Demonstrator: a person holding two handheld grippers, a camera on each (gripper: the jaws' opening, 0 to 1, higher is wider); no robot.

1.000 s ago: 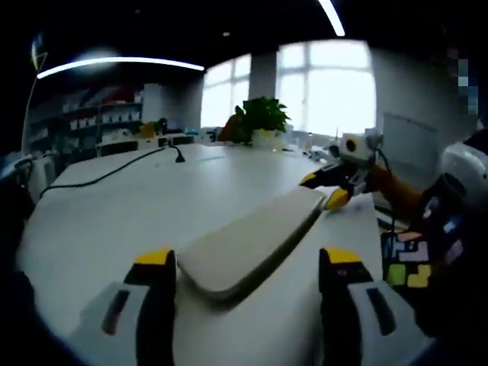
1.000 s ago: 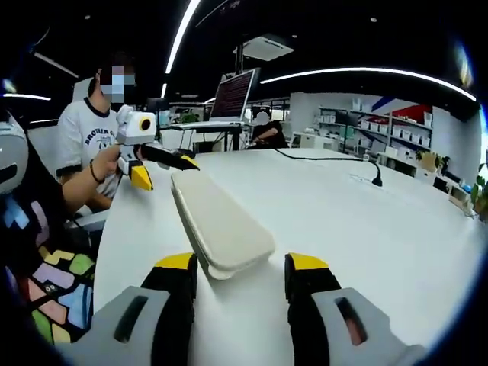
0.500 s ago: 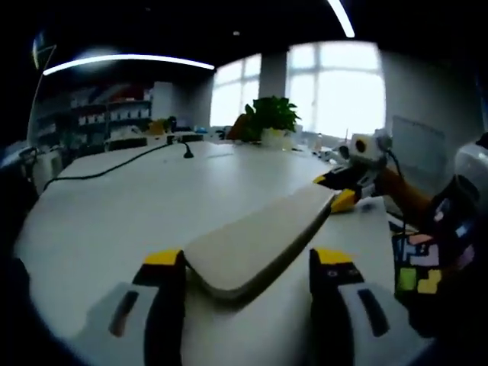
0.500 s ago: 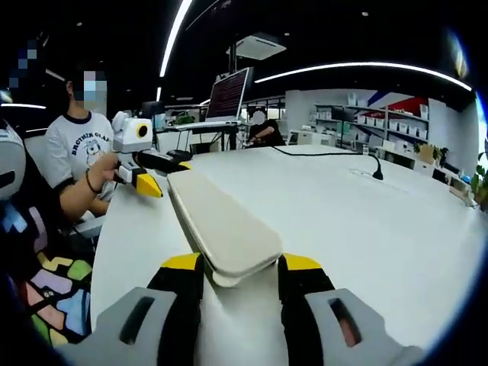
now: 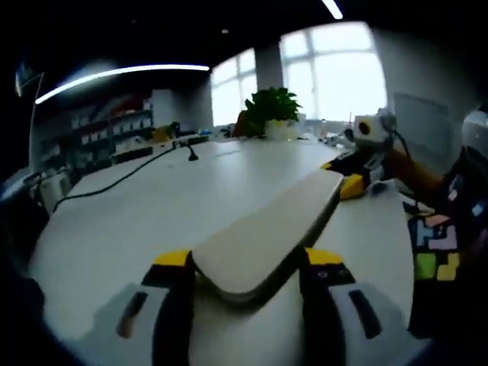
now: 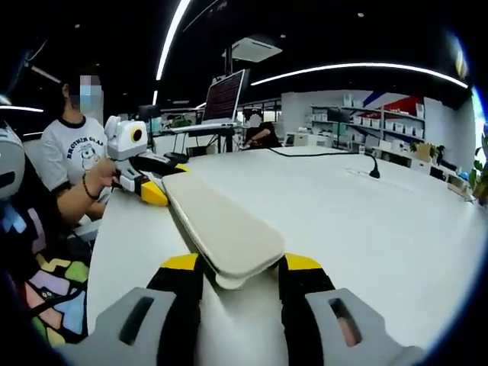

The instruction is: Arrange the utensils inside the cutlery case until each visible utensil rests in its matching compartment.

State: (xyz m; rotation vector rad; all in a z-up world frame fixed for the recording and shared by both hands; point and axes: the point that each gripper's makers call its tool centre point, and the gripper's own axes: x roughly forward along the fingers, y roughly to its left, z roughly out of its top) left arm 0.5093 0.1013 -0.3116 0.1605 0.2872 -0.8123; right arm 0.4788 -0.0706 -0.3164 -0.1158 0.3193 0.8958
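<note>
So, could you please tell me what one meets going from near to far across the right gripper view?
Right gripper → closed cutlery case → left gripper at its far end → laptop on a stand → shelves.

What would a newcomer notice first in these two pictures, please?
A long beige closed case lies on the white table, each end sitting between a gripper's yellow-tipped jaws: the right gripper at one end, the left gripper at the other. Behind, a potted plant stands by bright windows.
</note>
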